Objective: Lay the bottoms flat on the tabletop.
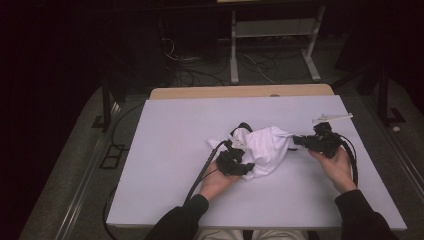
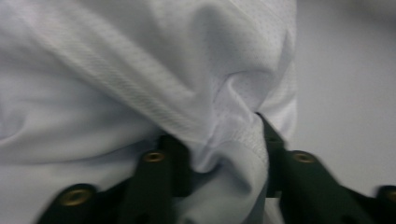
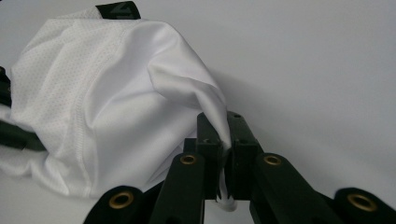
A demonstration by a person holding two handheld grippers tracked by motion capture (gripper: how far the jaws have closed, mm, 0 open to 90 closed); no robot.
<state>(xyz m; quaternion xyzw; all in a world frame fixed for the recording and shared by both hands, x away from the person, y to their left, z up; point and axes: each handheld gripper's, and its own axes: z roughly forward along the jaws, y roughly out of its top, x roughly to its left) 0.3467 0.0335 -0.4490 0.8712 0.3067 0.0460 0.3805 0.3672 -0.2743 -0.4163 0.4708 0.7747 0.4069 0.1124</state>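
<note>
Left tongs (image 1: 235, 159) at shirt's (image 1: 265, 145) near-left edge, jaws around a bunched fold, pinching it. Shirt crumpled mid-counter (image 1: 165, 150), strung left-right between both hands. Right tongs (image 1: 306, 142) clenched on its right tip. Likely next: pull apart sideways.

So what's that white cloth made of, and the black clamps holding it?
The white cloth looks like thin sports mesh, probably synthetic: tiny holes, a soft sheen, stitched seams. The right gripper and left gripper look like matte black plastic with brass-coloured rivets, though that's a guess.
</note>
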